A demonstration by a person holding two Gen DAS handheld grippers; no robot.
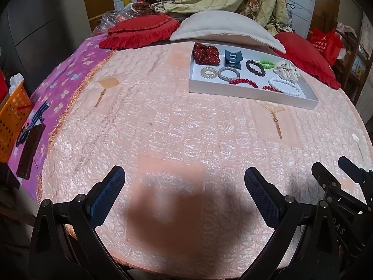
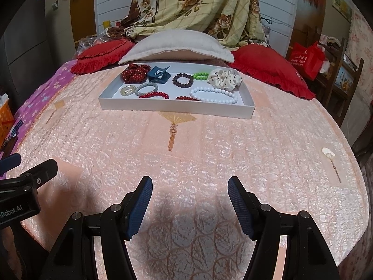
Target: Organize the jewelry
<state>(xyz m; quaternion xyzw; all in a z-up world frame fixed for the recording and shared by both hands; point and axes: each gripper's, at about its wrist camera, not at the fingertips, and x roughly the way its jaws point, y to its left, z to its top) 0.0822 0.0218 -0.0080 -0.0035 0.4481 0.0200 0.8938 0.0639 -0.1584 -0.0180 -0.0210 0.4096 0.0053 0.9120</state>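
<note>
Both hand-held grippers hover low over the near end of a bed covered with a peach quilt [image 2: 209, 140]. The left hand-held gripper [image 1: 184, 175] has its fingers spread wide with nothing between them. The right hand-held gripper [image 2: 190, 184] is spread too and holds nothing.

The jewelry lies well away from both, in a shallow white tray [image 2: 163, 108] at the far end of the bed, just in front of a grey pillow [image 2: 174, 44]. In the tray's far row, left to right, sit a dark red scrunchie [image 2: 135, 71], a blue hair clip [image 2: 158, 73], a dark bead bracelet [image 2: 183, 80], a green bead bracelet [image 2: 200, 76] and a cream scrunchie [image 2: 225, 79]. In the near row lie two coil hair ties [image 2: 137, 89], a red bead bracelet [image 2: 155, 95] and a white bead bracelet [image 2: 214, 94]. Red cushions [image 2: 268, 72] flank the pillow.
</note>
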